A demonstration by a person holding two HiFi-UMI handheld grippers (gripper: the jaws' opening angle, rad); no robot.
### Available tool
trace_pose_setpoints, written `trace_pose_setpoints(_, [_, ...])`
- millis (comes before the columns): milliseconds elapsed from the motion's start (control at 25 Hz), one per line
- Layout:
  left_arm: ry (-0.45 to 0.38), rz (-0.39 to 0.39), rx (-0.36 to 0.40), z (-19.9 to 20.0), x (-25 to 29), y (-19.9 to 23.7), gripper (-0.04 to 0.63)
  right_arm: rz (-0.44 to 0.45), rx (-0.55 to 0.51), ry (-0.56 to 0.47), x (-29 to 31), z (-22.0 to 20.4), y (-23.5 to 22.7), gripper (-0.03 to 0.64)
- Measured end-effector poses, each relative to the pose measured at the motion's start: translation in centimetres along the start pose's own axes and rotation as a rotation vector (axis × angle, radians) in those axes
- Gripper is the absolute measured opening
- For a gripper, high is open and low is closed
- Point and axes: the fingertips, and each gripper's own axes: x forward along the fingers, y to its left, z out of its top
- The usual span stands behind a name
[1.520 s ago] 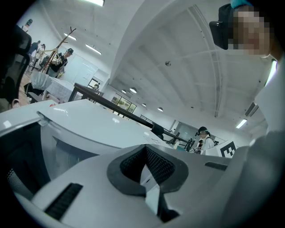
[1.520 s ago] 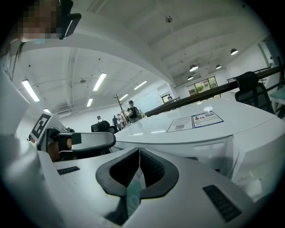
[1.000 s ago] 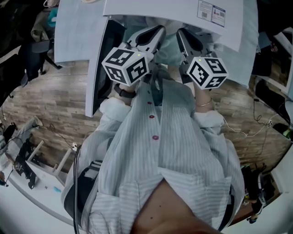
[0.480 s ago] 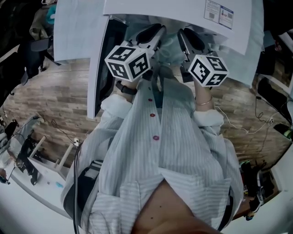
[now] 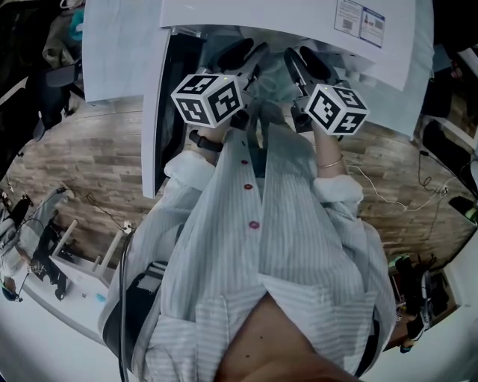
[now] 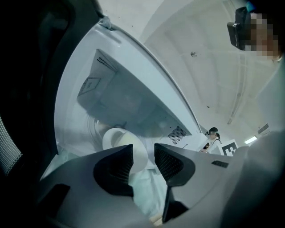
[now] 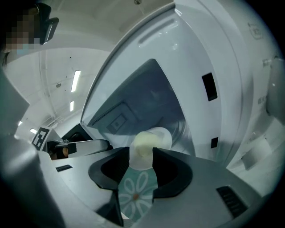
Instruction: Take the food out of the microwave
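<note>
Left tongs (image 6: 143,153) and right tongs (image 7: 141,153) were caught opening, jaws apart, nothing clamped. A teal flower-print mat (image 7: 136,191) was seen between the right jaws, not pressed (a paler strip of it was seen between the left jaws too). A white bowl (image 7: 161,133) of pale yellow food (image 7: 142,145) was found just past the jaw tips, inside the open microwave (image 5: 246,11). Its door (image 5: 160,112) was swung out at the left. Both tongs were pointed into the cavity, side by side.
</note>
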Motion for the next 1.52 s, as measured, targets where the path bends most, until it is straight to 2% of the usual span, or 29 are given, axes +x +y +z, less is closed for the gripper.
trace_pose_setpoints(280, [0.017, 0.063, -0.032, -1.2, 0.7, 2.0, 0.175, -0.016, 0.045, 0.029, 1.2, -1.4, -1.4, 0.173])
trace_pose_setpoints(600, [0.040, 0.139, -0.130, -3.0, 1.4, 4.7, 0.187, -0.026, 0.085, 0.058, 2.2, -2.5, -2.4, 0.173])
trace_pose_setpoints(760, [0.060, 0.140, -0.191, -3.6, 2.2, 5.6, 0.189, -0.034, 0.119, 0.065, 2.5, -2.8, -3.2, 0.173])
trace_pose_setpoints(960, [0.071, 0.162, -0.225, -3.9, 2.9, 6.9, 0.198, -0.035, 0.159, 0.069, 3.2, -3.0, -4.0, 0.173])
trace_pose_setpoints(1200, [0.074, 0.149, -0.285, -4.1, 3.9, 7.1, 0.198, -0.022, 0.186, 0.071, 3.9, -3.0, -4.1, 0.173])
trace_pose_setpoints(1520, [0.082, 0.148, -0.314, -4.5, 4.7, 7.3, 0.198, -0.017, 0.221, 0.081, 4.8, -3.0, -4.2, 0.173])
